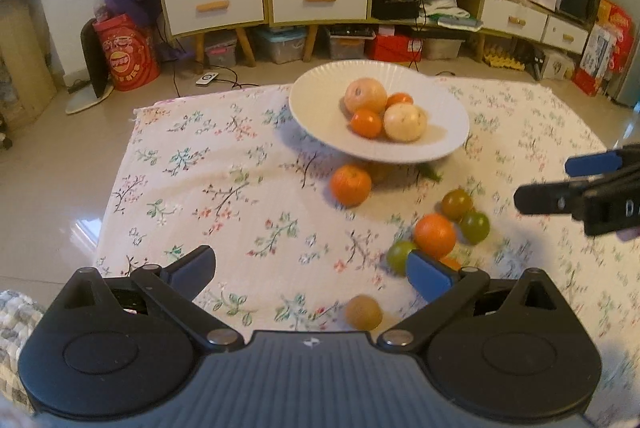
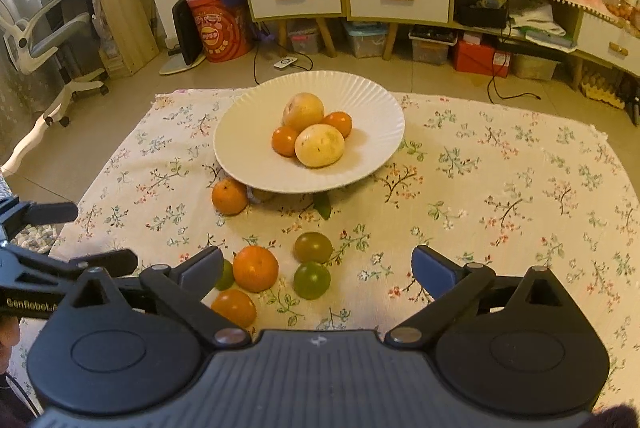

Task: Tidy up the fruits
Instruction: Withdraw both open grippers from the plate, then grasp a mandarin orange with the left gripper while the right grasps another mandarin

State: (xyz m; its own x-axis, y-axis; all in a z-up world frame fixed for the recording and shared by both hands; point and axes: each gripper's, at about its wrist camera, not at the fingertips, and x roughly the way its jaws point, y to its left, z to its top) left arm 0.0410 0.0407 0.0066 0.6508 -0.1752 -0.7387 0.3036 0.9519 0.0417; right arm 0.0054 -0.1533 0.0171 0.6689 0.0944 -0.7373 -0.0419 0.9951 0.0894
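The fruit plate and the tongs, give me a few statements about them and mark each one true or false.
1. The white plate holds four fruits. True.
2. The left tongs are shut on an orange. False: they are open and hold nothing.
3. An orange by the plate lies on the floral cloth, at the plate's near edge. True.
4. All the fruit is already in the plate. False: several pieces, among them a green fruit, lie on the cloth.
5. The right tongs are open. True.
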